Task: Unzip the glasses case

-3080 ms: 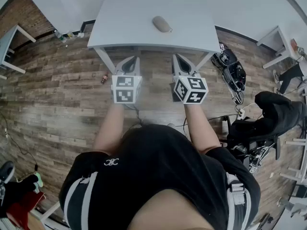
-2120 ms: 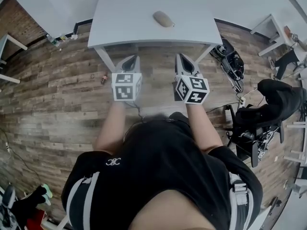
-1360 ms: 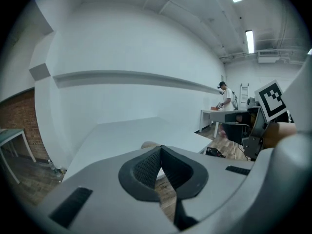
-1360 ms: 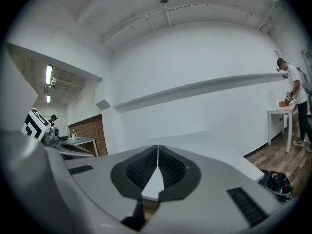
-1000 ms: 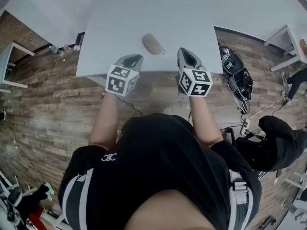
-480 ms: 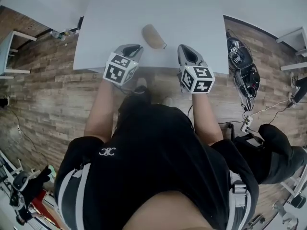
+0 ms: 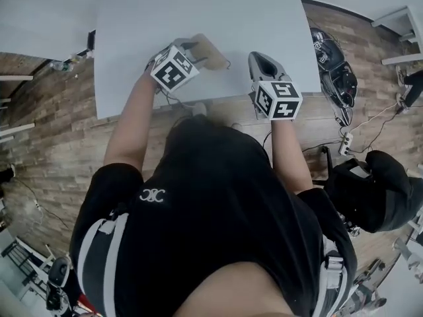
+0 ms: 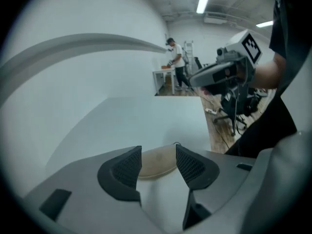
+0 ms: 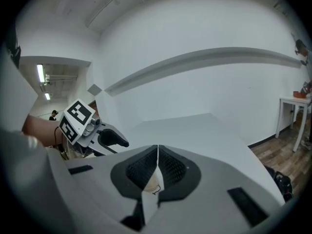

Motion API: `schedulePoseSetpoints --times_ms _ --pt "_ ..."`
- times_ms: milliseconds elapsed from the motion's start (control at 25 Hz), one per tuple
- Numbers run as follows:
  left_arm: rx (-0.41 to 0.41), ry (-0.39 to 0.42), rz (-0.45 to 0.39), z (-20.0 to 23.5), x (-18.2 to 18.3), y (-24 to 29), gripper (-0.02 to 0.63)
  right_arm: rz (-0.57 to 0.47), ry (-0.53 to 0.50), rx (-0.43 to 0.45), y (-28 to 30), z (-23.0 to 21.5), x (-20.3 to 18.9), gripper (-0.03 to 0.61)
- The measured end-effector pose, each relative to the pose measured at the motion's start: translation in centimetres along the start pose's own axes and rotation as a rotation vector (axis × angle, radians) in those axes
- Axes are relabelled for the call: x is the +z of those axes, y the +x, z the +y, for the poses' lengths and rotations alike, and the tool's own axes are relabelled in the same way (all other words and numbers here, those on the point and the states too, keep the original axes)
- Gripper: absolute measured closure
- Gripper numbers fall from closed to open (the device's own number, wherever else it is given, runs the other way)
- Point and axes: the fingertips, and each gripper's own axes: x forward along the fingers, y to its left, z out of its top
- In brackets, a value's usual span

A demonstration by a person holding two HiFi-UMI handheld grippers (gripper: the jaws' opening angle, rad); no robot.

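As the left gripper [image 8: 158, 164] jaws were opening astride the unclamped glasses case [image 7: 211, 53], the right gripper [image 9: 157, 168] was closed, empty.

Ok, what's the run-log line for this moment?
phase: pre-grasp | left gripper: jaws opening, glasses case between them, ungripped | right gripper: jaws shut, empty | glasses case: lying on table

Glasses case [image 7: 213, 53] half hidden behind left gripper [image 7: 188, 46]; case seen between its opening jaws, both ends masked by them; zipper pull [image 7: 227, 65] too small to tell.
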Motion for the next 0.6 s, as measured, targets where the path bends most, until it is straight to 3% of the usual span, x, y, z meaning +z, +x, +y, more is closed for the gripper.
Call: schedulePoseSetpoints --times_ms 160,240,480,600 --pt "-0.150 0.306 0.147 2.0 -1.9 4.5 0.397 0.031 -0.001 -0.077 1.7 -0.2 -0.4 0.563" --pt "-0.228 0.412 0.188 3.0 -2.6 6.5 0.390 0.054 -0.014 -0.117 2.5 -0.2 -0.7 0.563" --pt "-0.532 0.601 0.234 2.4 -2.0 11.2 0.376 0.117 -0.012 -0.217 2.5 -1.3 -2.3 0.563" --pt "-0.671 0.658 0.364 2.0 -2.5 11.9 0.354 0.125 0.022 -0.262 1.2 -2.3 -3.4 0.563"
